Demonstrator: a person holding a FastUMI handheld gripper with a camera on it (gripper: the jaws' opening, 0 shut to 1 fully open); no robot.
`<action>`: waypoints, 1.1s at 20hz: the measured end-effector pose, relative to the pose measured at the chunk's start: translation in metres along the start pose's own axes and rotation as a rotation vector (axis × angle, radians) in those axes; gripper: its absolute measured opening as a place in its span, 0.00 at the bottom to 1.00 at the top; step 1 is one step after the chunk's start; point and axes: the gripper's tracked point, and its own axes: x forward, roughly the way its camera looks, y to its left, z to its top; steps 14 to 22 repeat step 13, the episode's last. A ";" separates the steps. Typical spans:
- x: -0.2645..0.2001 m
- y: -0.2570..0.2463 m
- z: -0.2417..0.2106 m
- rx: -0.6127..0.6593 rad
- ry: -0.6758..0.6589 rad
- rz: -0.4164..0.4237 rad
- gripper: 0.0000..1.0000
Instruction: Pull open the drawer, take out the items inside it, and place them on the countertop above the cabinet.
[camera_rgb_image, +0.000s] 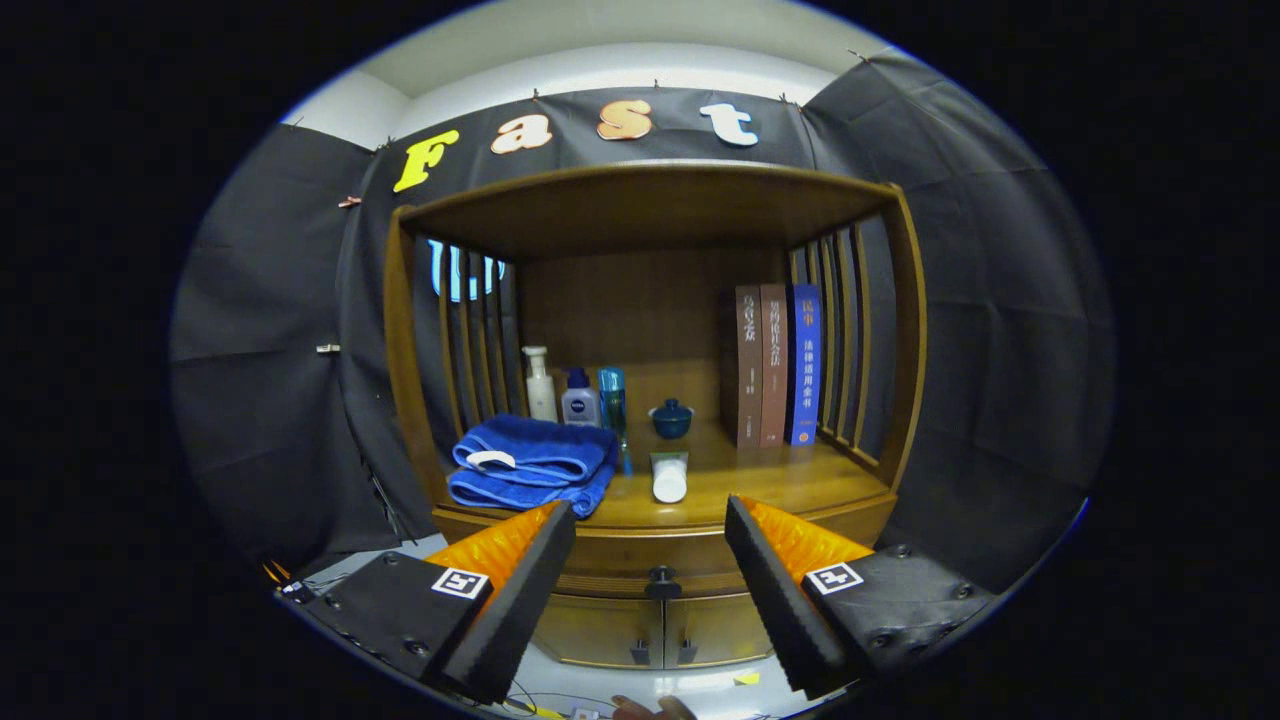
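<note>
— Biggest? Wooden cabinet (650, 350), closed drawer (655, 560) with its dark knob (661, 577) just ahead, between the fingers.
— On the countertop (780, 480)?
— Folded blue towel (530, 462), three books (775, 365) upright, bottles (575, 395), white tube (669, 477), small lidded cup (671, 418).
— Gripper (650, 525)?
— Spread wide apart, gripping nothing.

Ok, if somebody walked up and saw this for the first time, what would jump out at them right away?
Probably the folded blue towel on the wooden cabinet's countertop, just beyond one finger of the open tongs. Next, the three upright books standing at the countertop's other end. Between the spread fingers, the dark drawer knob sits below the countertop, untouched, with the drawer shut.
</note>
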 end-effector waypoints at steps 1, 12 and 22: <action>-0.009 0.001 0.007 -0.003 -0.014 -0.002 0.99; -0.060 0.017 0.040 -0.027 -0.088 0.006 0.99; -0.061 0.018 0.040 -0.027 -0.088 0.008 0.99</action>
